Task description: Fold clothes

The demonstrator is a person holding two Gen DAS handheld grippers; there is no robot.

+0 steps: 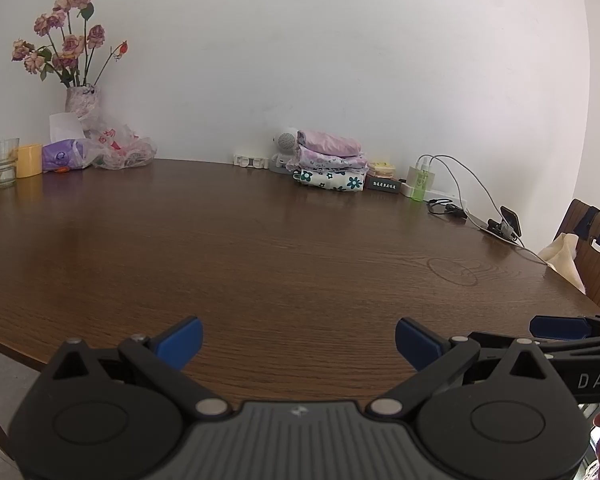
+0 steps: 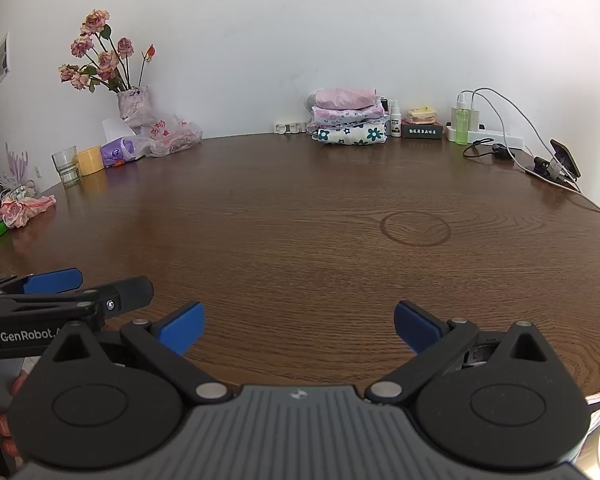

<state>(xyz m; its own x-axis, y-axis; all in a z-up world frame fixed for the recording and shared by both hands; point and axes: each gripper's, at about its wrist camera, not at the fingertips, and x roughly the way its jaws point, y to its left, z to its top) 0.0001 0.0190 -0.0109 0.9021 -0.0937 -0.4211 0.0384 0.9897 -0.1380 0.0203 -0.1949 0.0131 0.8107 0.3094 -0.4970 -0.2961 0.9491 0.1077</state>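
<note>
While both tools hover low over the near worktop (image 1: 284,248), I log: left gripper (image 1: 299,340) fingers spread wide, holding nothing; right gripper (image 2: 299,326) likewise wide and empty. Clothes: 1 stack (image 1: 330,164) of 3 folded pieces, upper centre of frame against the wall, I judge parked clear of the folding area. No unfolded garment visible. 1 vase of flowers (image 1: 80,98), upper left.

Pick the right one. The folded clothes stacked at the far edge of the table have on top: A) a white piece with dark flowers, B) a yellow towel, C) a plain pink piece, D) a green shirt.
C: the plain pink piece tops the stack, while the white piece with dark flowers lies at the bottom.
</note>
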